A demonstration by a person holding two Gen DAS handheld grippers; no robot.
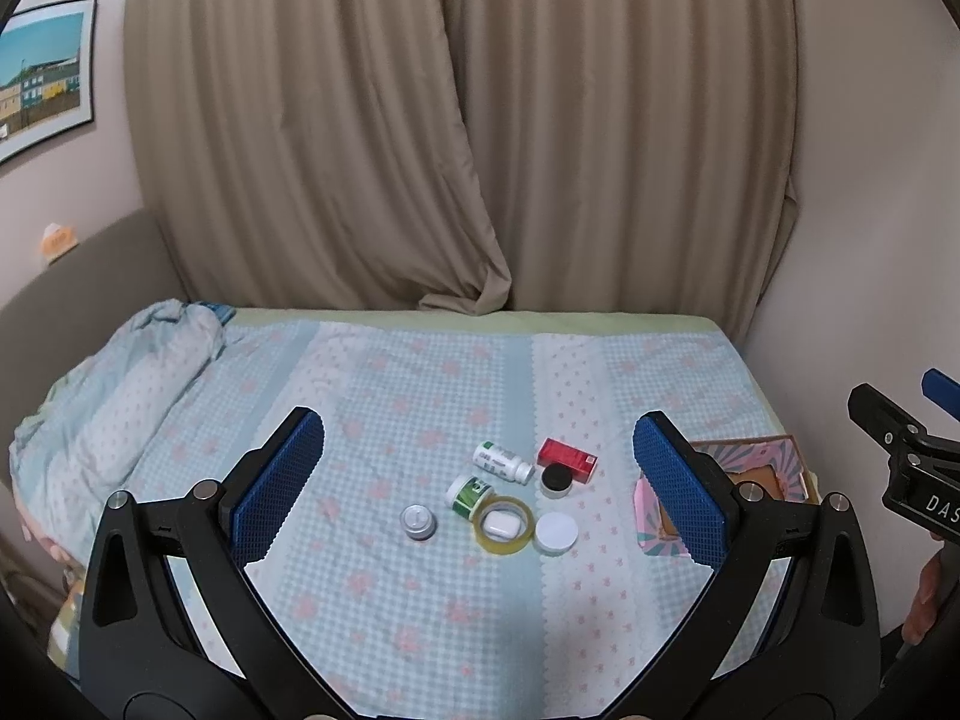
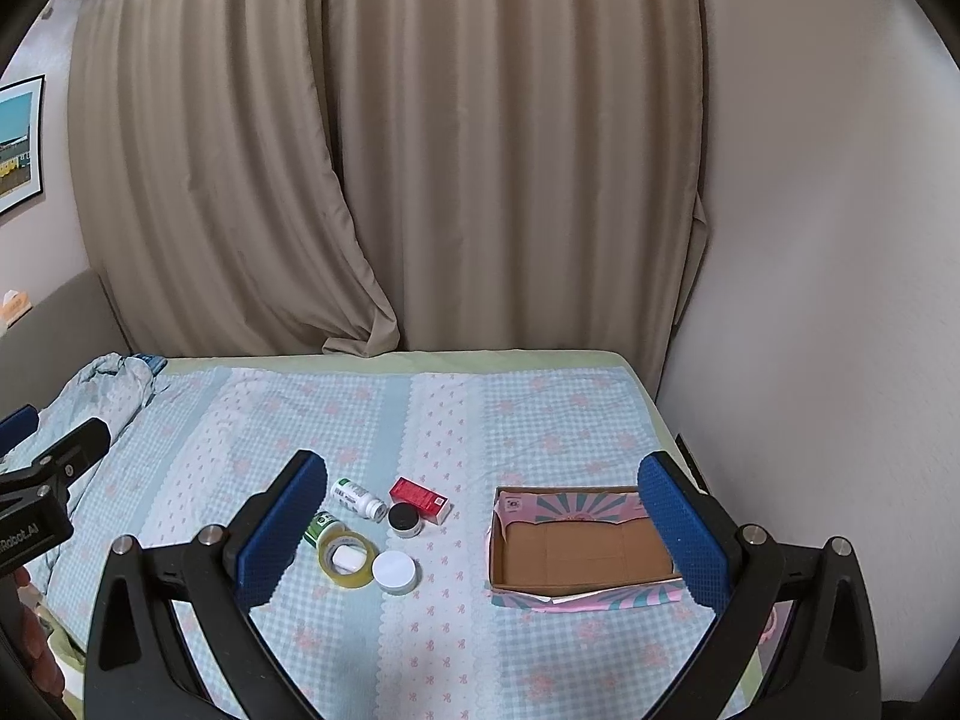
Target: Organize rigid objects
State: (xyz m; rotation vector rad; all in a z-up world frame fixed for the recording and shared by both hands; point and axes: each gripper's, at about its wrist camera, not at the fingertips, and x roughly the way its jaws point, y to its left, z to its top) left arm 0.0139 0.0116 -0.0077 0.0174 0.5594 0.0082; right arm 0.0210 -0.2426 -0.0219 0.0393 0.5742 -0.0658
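Small objects lie grouped on the bed: a white pill bottle (image 1: 503, 462) (image 2: 358, 498), a green-labelled bottle (image 1: 469, 495) (image 2: 322, 529), a red box (image 1: 567, 459) (image 2: 420, 498), a black-lidded jar (image 1: 556, 480) (image 2: 404, 520), a tape roll (image 1: 505, 525) (image 2: 347, 559) with a white earbud case inside, a white-lidded jar (image 1: 557, 533) (image 2: 394, 572), and a silver tin (image 1: 418, 522). An open pink cardboard box (image 2: 579, 546) (image 1: 762, 468) lies to their right. My left gripper (image 1: 480, 480) and right gripper (image 2: 480, 528) are open and empty, held above the bed short of the objects.
The bed has a blue checked cover (image 1: 420, 384). A bunched quilt (image 1: 120, 396) lies at its left. Beige curtains (image 1: 456, 120) hang behind the bed and a wall (image 2: 810, 300) stands along its right side.
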